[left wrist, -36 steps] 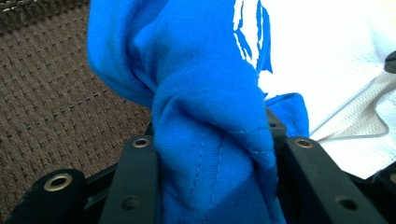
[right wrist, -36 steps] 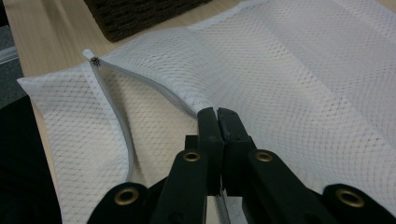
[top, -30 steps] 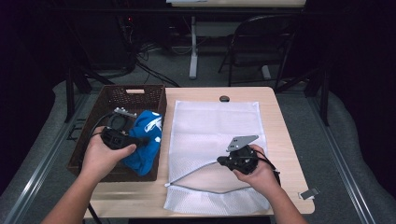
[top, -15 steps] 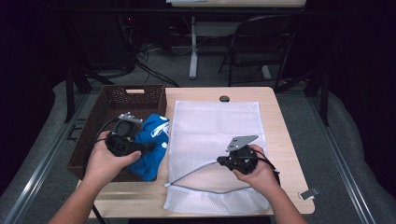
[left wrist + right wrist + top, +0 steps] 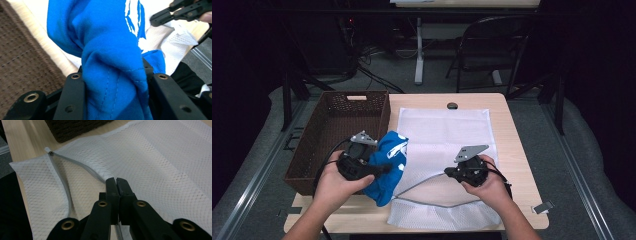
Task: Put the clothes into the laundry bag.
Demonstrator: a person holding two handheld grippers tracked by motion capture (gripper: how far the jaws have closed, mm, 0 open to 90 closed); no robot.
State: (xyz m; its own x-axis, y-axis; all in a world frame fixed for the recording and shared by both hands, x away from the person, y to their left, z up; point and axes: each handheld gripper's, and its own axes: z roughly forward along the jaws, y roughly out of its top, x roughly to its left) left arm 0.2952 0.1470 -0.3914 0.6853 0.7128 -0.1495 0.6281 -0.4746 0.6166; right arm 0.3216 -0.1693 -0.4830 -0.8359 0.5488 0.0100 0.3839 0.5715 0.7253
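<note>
On the left side of the desk (image 5: pixel 517 150) stands a brown woven basket (image 5: pixel 332 130), and as far as the high view shows, nothing lies in it. Just right of the basket's near corner the left claw (image 5: pixel 384 169) is clamped on a bunched blue garment (image 5: pixel 387 167); in the left gripper view the blue cloth (image 5: pixel 112 62) is wedged tight between the two jaws, and its free folds hang over the desk edge beside the basket. The garment is thus out of the basket, touching or overlapping the left edge of the white mesh bag (image 5: pixel 447 135).

The bag lies flat across the middle of the desk, long axis running near to far, and its zipper (image 5: pixel 432 202) curves across the near end. The opening gapes between the garment and the right claw (image 5: pixel 451 175), so the mouth lies to the right of the left claw and close by. The left hand is the nearer one for feeding cloth in.

In the right gripper view the right claw's jaws are pressed together on the mesh (image 5: pixel 160 165) at the zipper's edge (image 5: pixel 75 165), apparently lifting the upper lip. The bag looks empty.
</note>
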